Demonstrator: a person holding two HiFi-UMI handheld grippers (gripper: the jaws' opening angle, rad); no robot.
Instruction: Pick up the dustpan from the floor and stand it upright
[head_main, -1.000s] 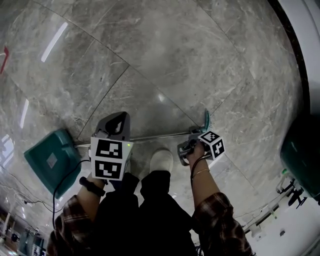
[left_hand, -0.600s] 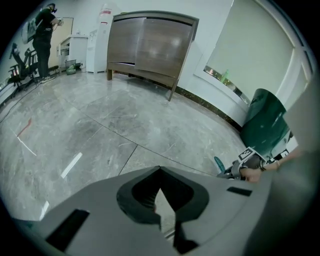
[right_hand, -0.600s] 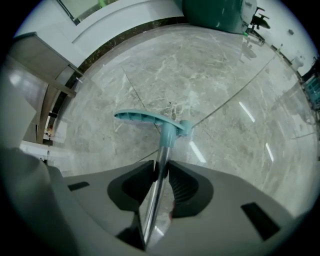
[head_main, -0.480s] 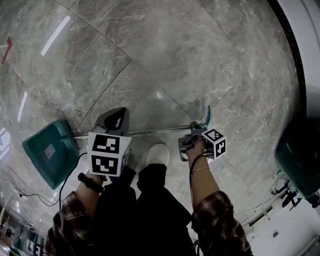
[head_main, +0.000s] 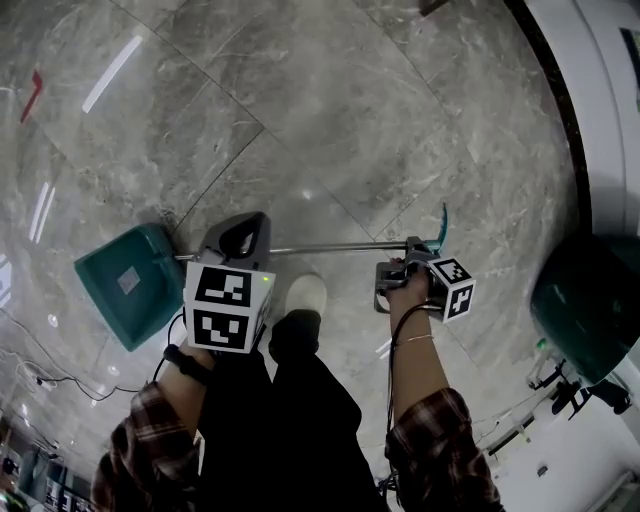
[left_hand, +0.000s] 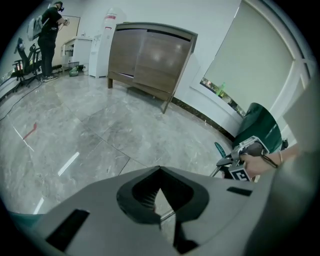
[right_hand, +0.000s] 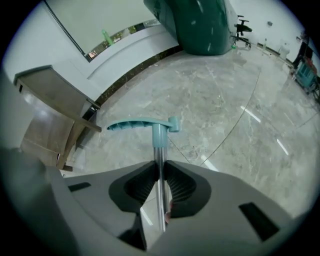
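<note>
Where the dustpan (head_main: 125, 285) is: at the left of the head view, low over the grey stone floor (head_main: 350, 100); I cannot tell whether its green tray touches the floor.
Pole (head_main: 320, 248): thin metal, running about level from the tray across to the right, and ending in a teal grip (head_main: 441, 226).
Left gripper (head_main: 238, 238): on the pole just beside the tray. In its own view the fingers (left_hand: 142, 192) meet at their tips, and the pole (left_hand: 167, 216) shows clamped between them further back.
Right gripper (head_main: 408, 262): on the pole's far end, just short of the grip. Its fingers (right_hand: 142, 186) are closing, narrow, with both pads on the pole (right_hand: 160, 150); the grip (right_hand: 142, 123) sticks out beyond them.
Spacing: 2 grippers on 1 pole, well apart.
Shoe (head_main: 305, 297): white, on the floor just below the pole, between the 2 grippers.
Bin (head_main: 590, 300): dark green, at the right edge of the head view.
Background: a brown cabinet (left_hand: 150, 60) stands against the wall, and a person (left_hand: 50, 25) stands far off at the left.
</note>
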